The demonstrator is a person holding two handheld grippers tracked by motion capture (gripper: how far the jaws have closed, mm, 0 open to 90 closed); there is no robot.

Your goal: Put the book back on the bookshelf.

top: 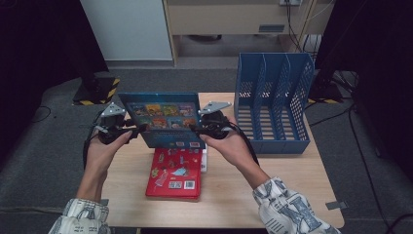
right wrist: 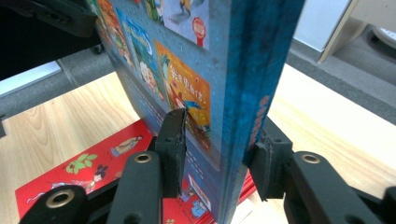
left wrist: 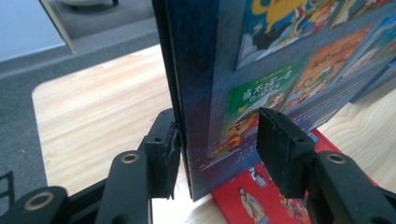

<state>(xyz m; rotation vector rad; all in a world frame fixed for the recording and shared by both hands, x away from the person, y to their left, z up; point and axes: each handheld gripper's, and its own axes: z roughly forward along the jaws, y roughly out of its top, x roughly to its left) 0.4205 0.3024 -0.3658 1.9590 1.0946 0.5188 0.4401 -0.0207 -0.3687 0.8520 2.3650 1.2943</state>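
A thick blue picture book [top: 163, 119] stands upright on its lower edge over the middle of the table, cover toward me. My left gripper [top: 141, 129] is shut on its left edge. In the left gripper view [left wrist: 217, 112] one pad lies against the book's [left wrist: 280, 60] back and the other pad's tip meets the cover. My right gripper [top: 195, 129] is shut on the right edge. In the right gripper view [right wrist: 222, 119] its pads press on both faces of the book [right wrist: 187, 56]. A red picture book [top: 174, 175] lies flat below it.
A blue file rack [top: 272, 102] with several upright slots stands at the table's back right. Bare wooden table [top: 292, 195] lies to the right and front of the red book [right wrist: 84, 168]. Grey carpet surrounds the table, and a yellow-and-black striped block [top: 97, 90] lies at the back left.
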